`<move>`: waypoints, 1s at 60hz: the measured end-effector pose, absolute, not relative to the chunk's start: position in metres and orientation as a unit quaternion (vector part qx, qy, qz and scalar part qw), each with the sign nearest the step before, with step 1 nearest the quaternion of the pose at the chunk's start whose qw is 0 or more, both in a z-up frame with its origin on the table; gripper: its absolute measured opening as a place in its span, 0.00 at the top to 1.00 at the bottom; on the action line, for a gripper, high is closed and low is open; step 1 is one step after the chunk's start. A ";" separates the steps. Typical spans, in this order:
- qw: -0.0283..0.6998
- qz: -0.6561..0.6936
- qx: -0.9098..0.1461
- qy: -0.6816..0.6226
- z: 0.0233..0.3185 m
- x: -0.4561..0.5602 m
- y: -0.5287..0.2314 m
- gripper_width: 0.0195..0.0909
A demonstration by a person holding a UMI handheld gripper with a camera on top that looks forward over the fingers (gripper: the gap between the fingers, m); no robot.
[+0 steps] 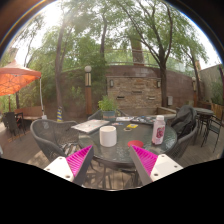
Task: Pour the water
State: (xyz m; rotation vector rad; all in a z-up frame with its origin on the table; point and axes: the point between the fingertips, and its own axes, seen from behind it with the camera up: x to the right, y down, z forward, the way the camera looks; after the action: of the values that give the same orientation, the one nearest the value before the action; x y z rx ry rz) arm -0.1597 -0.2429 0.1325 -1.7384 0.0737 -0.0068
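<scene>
bottle (158,129) on table (120,150), beyond right finger | gripper (109,160) open, empty

Hand-held gripper (112,160) held level, fingers spread wide apart, pink pads (80,158) facing inward, nothing between them

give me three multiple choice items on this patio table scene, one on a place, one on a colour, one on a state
1. Where is the white cup?
A. on the round table, beyond the gripper
B. on a chair
C. between the fingers

2. What colour is the umbrella beside the table?
A. blue
B. orange
C. white

3. How is the gripper?
A. shut on the cup
B. shut on the bottle
C. open, holding nothing

Answers:
1. A, the cup stands on the tabletop ahead of the fingers.
2. B, its canopy shows orange.
3. C, the pink pads stand apart with only table between them; the pink-capped bottle stands untouched farther off.
</scene>
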 end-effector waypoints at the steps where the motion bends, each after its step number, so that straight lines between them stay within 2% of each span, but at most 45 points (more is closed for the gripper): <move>1: 0.644 -0.001 -0.764 0.032 0.135 -0.159 -0.244 0.10; 18: 0.662 0.023 -0.749 0.006 0.128 -0.149 -0.223 0.10; 40: 0.689 -0.080 -0.715 0.089 0.114 0.060 -0.108 0.10; 60: 0.666 -0.106 -0.732 0.100 0.087 0.116 -0.019 0.11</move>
State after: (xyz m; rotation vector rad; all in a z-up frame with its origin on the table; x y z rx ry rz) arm 0.1165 -0.0188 0.0867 -1.6516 0.2252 -0.2403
